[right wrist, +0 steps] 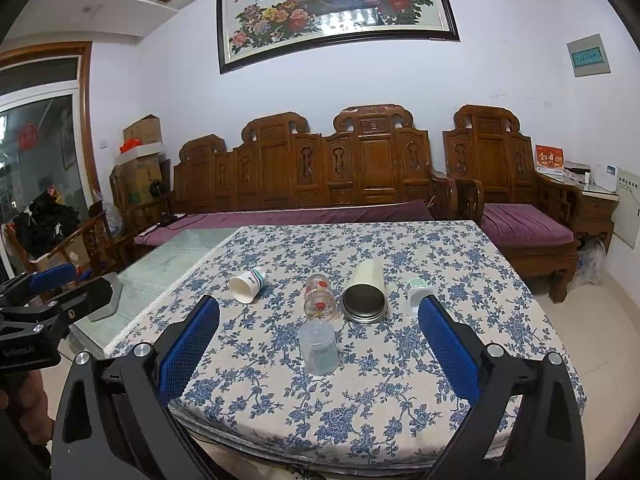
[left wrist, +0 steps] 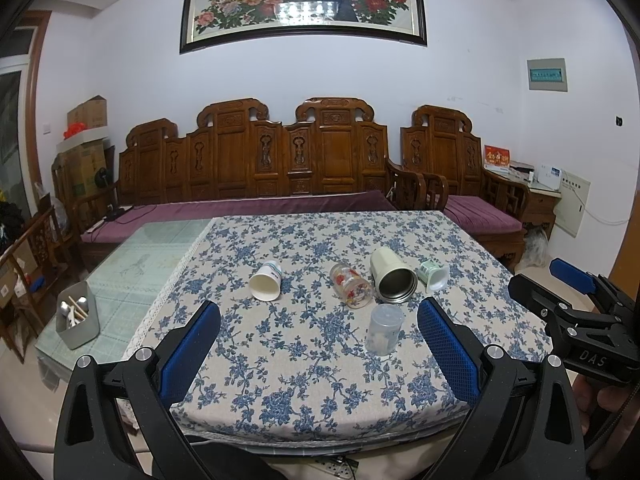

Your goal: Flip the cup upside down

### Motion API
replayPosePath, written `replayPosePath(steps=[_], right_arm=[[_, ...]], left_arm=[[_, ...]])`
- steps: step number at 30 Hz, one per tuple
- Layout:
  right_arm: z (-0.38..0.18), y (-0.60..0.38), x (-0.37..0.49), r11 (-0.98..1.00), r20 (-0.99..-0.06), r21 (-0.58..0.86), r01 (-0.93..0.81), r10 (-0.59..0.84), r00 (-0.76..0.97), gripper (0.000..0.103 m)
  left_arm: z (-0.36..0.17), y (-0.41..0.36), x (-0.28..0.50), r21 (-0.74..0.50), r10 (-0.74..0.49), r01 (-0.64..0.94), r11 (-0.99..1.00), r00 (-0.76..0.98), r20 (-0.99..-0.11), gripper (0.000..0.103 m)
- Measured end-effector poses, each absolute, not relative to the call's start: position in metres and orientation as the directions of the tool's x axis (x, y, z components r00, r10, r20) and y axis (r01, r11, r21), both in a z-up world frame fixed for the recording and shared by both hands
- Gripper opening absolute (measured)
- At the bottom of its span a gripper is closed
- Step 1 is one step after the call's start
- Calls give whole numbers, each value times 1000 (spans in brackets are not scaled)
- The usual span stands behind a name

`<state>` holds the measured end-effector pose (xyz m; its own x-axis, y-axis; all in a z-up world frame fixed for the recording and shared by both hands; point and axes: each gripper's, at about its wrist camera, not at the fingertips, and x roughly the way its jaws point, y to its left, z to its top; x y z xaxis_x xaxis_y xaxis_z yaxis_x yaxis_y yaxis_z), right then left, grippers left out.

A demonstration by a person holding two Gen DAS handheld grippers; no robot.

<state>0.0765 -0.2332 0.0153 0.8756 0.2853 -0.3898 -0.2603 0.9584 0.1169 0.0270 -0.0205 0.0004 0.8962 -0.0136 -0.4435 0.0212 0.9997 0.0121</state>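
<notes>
A: Where do the cups stand?

B: One translucent plastic cup stands on the floral tablecloth, nearest the front edge; it looks mouth-down already, though I can't be sure through the plastic. Behind it four lie on their sides in a row: a white paper cup, a printed glass, a cream steel tumbler and a small green-and-white cup.

A: And the grippers?

B: The left gripper and the right gripper both hover over the near edge, jaws spread wide, holding nothing, well short of any cup.

A: So how far along?

B: At most one cup done, I'd judge; the four lying down remain to be picked up and set mouth-down.
</notes>
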Motion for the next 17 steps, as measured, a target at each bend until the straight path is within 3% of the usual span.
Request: replayPosePath(steps=[17], right_arm=[[15,-233,77,958,-390,118,-262,287,875,100]], left_arm=[[4,-18,25,14,-8,16,1000,899,-439,95]])
